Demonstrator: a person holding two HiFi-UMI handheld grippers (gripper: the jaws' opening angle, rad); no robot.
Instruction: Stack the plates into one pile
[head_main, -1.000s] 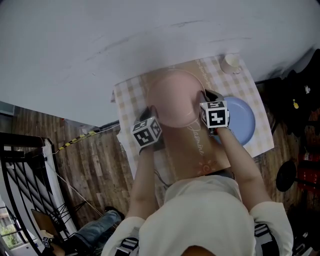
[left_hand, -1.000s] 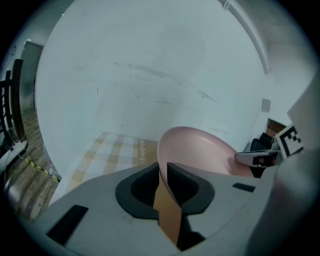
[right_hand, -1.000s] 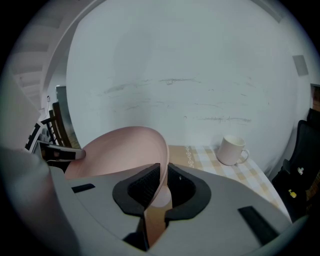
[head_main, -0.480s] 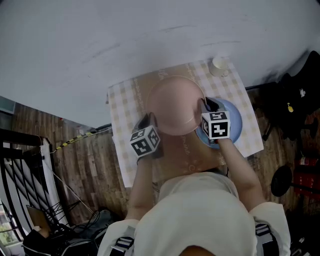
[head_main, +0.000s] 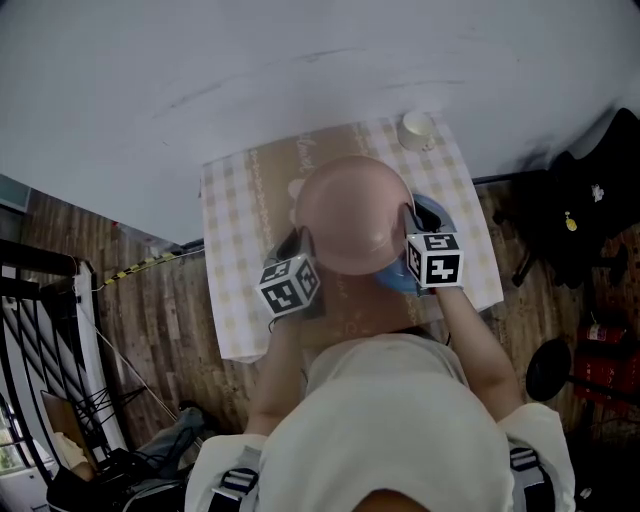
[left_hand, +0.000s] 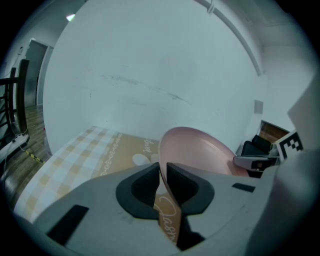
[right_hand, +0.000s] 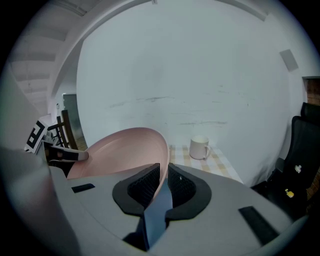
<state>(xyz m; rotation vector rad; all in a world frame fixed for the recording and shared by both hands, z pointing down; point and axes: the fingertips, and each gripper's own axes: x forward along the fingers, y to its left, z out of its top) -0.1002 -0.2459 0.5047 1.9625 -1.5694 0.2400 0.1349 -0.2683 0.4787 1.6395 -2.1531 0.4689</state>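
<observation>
– Checked cloth on the table (head_main: 232, 200) is noted as the work surface. Status of the stack?
– Transfer step is judged to be in hand. Near-left rim of the pink plate (head_main: 350, 210) is clamped by the left gripper (head_main: 300, 240), and the opposite rim by the right gripper (head_main: 405, 216). Plate is held clear of the cloth, overlapping the blue plate (head_main: 434, 212) but offset to its left.
– Grip confirmed?
– Yes. In both gripper views the rim is seen pinched between the pads.
– Next move?
– Pink plate to be centred over the blue one, levelled, lowered until seated, then both sets of jaws released together. Only the rim is held, so tilt should be watched.
– Blind spots?
– Near table edge is covered by the person's torso. Most of the blue plate is masked by the pink one, so the gap between the two cannot be judged. Farther off, a white mug (head_main: 416, 128) is seen at the far right corner, well apart from the plates. Further plates cannot be ruled in or out.
</observation>
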